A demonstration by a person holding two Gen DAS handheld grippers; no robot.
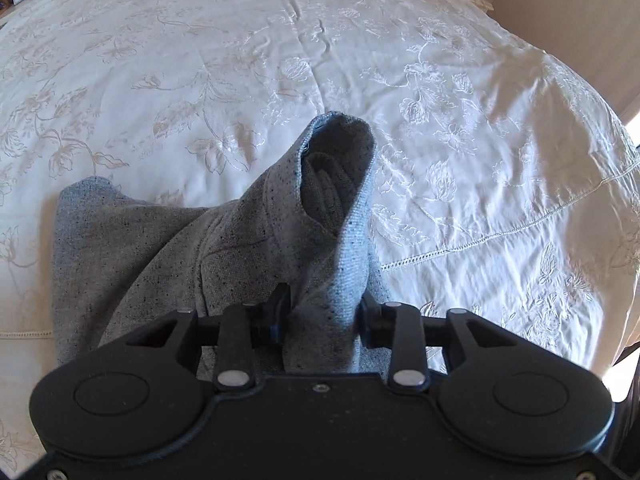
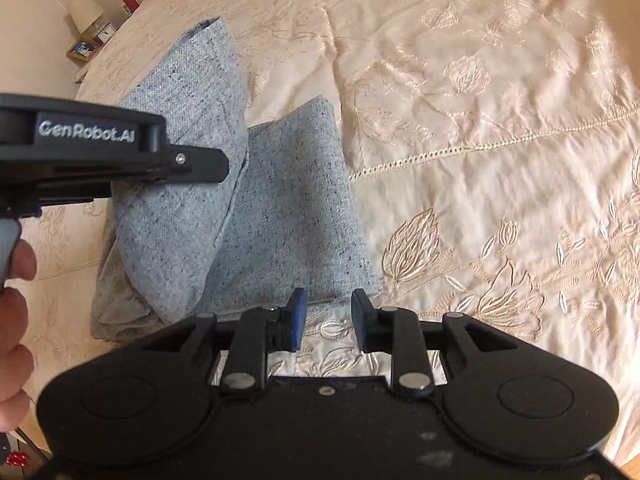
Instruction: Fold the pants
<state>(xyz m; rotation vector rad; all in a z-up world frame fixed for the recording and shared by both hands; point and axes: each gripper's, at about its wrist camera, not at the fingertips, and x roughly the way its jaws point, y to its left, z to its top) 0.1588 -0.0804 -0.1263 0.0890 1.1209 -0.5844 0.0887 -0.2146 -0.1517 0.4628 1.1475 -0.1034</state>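
Cream bedding filled nearly everything in both views: a wide bedspread [image 1: 440, 80] embroidered with pale flowers and leaves, wrinkled in places and crossed by an openwork seam [image 2: 500, 142]. Beyond the bed's far edge, a bedside surface carried a white-shaded lamp [image 2: 85, 12], a small clock [image 2: 106, 34] and a framed picture [image 2: 82, 50]; the wall behind was plain and light.

On the bedspread lay the pants [image 2: 280, 208] — grey-blue speckled fabric, already doubled over into a compact pile near the bed's near side. One flat panel rested on the cover, its near edge just in front of the right gripper [image 2: 329, 314]. A second portion stood up beside it as a lifted fold, running towards the left gripper [image 2: 120, 160], which entered the right wrist view from the left edge as a black body with white lettering.

From the left wrist view, that raised fold of the pants [image 1: 336, 208] ran up between the left gripper's fingers [image 1: 280, 312], its open hem forming a hollow tube at the top. The fingers stood partway apart with the cloth filling the gap — whether the pads truly pressed it, I could not tell.

The right gripper's blue-padded fingers [image 2: 298, 316] were parted with nothing between them, only bedspread showing in the gap.

A person's hand [image 2: 14, 320] showed at the left edge of the right wrist view, curled around a grip.
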